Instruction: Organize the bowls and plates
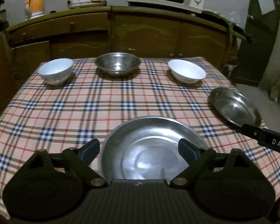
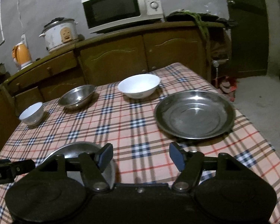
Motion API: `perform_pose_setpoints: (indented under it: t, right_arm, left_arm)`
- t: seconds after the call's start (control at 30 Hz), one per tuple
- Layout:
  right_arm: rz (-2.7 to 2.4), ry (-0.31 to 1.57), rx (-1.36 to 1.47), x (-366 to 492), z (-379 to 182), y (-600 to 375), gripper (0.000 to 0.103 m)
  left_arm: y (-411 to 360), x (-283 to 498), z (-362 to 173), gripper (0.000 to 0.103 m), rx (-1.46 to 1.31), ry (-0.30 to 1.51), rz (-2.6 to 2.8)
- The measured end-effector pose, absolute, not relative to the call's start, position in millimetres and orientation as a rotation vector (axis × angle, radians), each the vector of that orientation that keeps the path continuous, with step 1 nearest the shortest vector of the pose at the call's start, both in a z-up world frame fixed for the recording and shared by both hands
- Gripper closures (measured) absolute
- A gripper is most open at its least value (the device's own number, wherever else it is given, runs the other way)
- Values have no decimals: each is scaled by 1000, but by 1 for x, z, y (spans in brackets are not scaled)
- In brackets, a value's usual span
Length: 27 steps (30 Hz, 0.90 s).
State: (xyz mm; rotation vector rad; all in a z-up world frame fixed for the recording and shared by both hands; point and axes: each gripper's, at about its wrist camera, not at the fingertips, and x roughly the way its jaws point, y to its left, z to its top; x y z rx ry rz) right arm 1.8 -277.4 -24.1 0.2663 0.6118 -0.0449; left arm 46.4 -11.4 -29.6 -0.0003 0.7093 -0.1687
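Beyond both wide-apart, empty hand-held grippers [image 1: 138,149] [image 2: 141,156], only the right view shows red clutter [image 2: 228,85] on the floor.

I'm working in dim, yellowish indoor light; both views are grainy, with black vignetting in the corners. Fisheye bending curves the cabinet front [image 1: 110,29] and bows the counter [image 1: 102,100] edges. Soft glare sits on the near steel plate [image 1: 149,149], and the checked cloth smears near my gripper bodies.

Both wrist views close above plaid table [image 1: 65,112], angled down toward cabinets; share bowls, both plates.
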Motion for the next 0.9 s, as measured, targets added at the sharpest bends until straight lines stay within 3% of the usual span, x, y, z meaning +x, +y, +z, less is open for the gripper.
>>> perform_pose_setpoints:
  t: [0.9]
  right_arm:
    - [-310, 548, 381, 19, -52, -435, 23]
  left_arm:
    - [-123, 89, -35, 8, 98, 711, -314]
